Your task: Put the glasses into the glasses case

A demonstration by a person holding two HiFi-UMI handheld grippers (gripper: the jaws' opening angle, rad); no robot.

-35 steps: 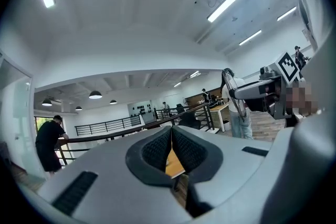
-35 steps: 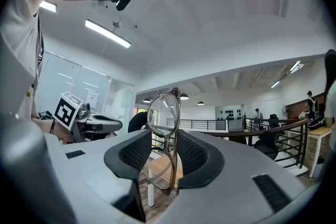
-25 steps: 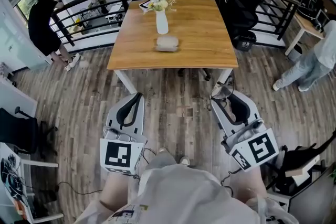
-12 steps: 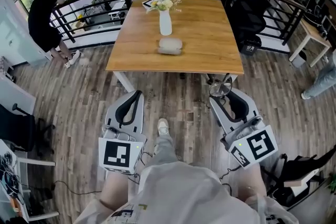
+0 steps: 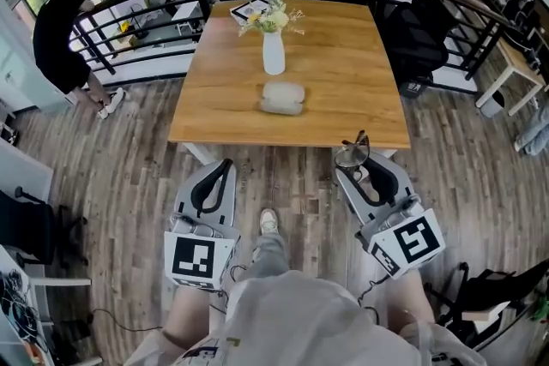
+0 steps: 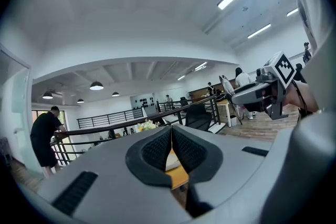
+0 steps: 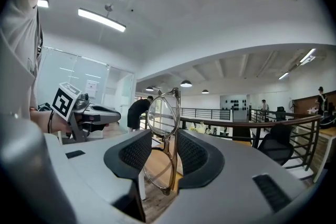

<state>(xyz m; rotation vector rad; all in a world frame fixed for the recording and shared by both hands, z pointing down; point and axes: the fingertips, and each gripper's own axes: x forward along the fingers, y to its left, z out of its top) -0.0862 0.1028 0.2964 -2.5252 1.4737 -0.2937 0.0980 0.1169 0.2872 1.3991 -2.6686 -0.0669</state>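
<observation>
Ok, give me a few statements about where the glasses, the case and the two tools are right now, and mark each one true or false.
1. The right tool grips the glasses. True.
2. The glasses case lies on the floor. False: it lies on the wooden table.
3. The left tool is wide open. False: its jaws are together with nothing between them.
4. A vase with flowers stands on the wooden table, beyond the glasses case. True.
</observation>
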